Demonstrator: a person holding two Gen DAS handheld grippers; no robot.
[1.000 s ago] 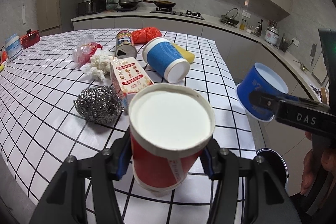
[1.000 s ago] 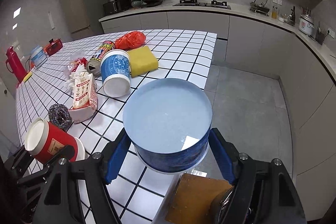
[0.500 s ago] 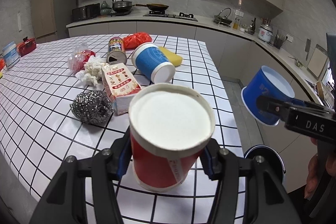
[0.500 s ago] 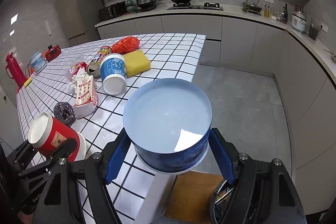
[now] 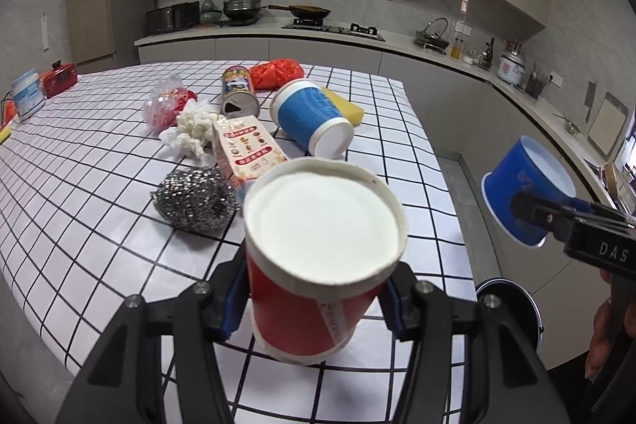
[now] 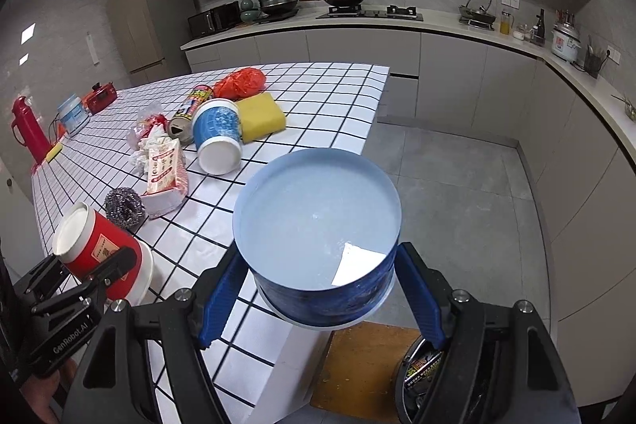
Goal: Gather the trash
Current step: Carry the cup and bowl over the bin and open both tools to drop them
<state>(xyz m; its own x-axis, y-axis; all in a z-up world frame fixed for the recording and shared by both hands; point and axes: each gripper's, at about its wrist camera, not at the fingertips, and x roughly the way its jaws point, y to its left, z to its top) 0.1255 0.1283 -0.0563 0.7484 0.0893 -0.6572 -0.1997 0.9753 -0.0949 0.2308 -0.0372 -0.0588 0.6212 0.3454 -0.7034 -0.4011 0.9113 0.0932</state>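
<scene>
My left gripper (image 5: 314,301) is shut on a red paper cup (image 5: 302,312), held above the near part of the checked table (image 5: 79,225) with its white end toward the camera. My right gripper (image 6: 318,289) is shut on a blue paper bowl (image 6: 318,297), held past the table's right edge over the floor. A black trash bin (image 6: 421,372) with wrappers inside sits low beside the right finger. In the left wrist view the blue bowl (image 5: 524,193) hangs above the bin (image 5: 505,304).
On the table lie a blue cup (image 5: 310,118), a snack carton (image 5: 246,150), a steel scourer (image 5: 194,201), crumpled tissue (image 5: 190,134), a plastic bag (image 5: 165,102), a can (image 5: 238,90), a red bag (image 5: 278,72) and a yellow sponge (image 5: 346,108). A brown board (image 6: 357,368) lies beside the bin.
My right gripper has carried the blue bowl outward past the table edge, and the bin has come into its view. The left gripper and red cup have barely moved.
</scene>
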